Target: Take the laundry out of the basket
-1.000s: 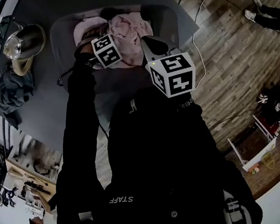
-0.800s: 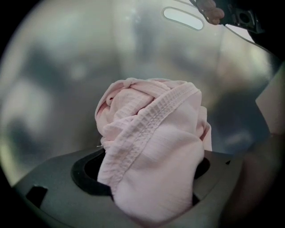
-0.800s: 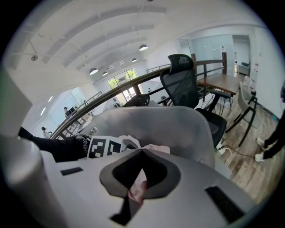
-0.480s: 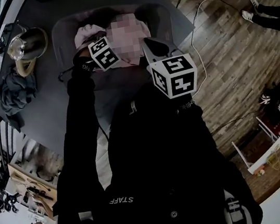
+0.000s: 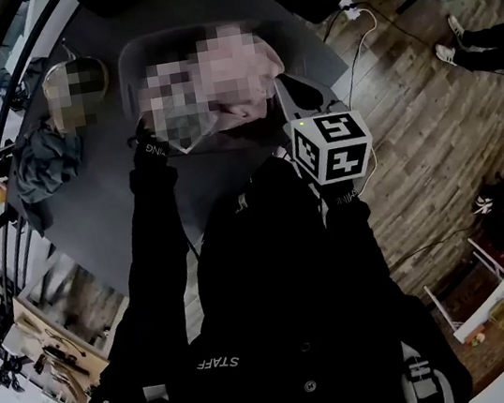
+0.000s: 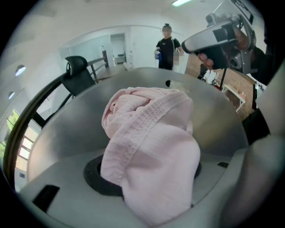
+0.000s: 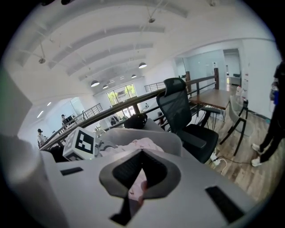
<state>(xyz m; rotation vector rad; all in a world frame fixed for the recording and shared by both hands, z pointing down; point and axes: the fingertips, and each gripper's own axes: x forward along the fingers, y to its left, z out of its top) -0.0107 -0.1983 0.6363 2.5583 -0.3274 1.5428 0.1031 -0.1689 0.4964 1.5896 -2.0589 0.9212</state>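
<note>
On the grey worktop (image 5: 106, 209) the basket (image 5: 127, 62) holds the pink laundry (image 5: 246, 73), and though mosaic hides the left tool (image 6: 149, 178) from the head view, its own view shows it clamped on a bunched fold, while the right tool (image 7: 138, 180) pinches a pink sliver.

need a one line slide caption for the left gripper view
Left gripper shut on a bunched pink garment, grey basket wall curving behind it, right gripper at upper right.

Pale pink laundry (image 6: 151, 147), grey basket (image 6: 58, 129)
</note>
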